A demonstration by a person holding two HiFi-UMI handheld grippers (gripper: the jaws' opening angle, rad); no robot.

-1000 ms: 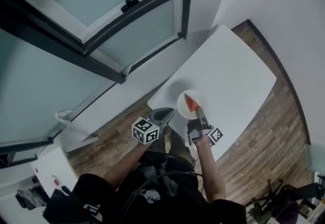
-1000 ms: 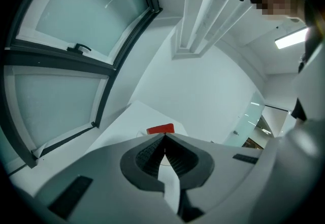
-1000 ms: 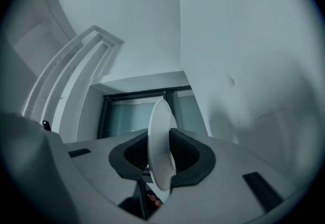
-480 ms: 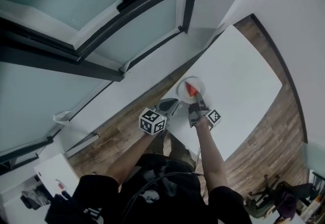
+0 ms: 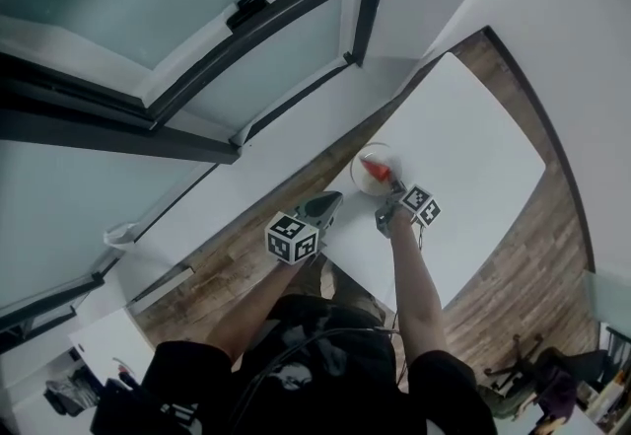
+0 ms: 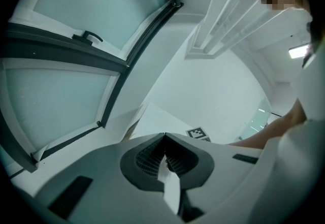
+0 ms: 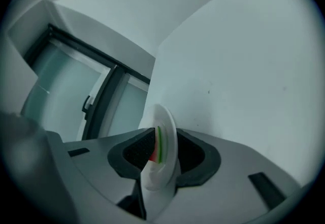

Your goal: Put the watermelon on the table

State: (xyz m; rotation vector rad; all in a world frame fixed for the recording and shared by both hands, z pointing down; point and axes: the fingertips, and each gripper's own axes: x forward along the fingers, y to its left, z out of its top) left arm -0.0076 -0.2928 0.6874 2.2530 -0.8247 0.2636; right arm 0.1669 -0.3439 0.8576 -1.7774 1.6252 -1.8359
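Observation:
A red watermelon slice with a green rind lies on a small white plate near the front left edge of the white table. My right gripper grips the plate's near rim, and its jaws are opening. In the right gripper view the plate stands edge-on between the pads, with the watermelon slice on its left face. My left gripper hovers shut just off the table's left edge, holding nothing. In the left gripper view its jaw tips meet.
A dark-framed window with a handle and a white sill runs along the left. Wooden floor surrounds the table. The person's right forearm reaches over the table's near edge.
Both hands moved up the picture toward the table. The plate with the watermelon went further in over the tabletop, and the right gripper rolled.

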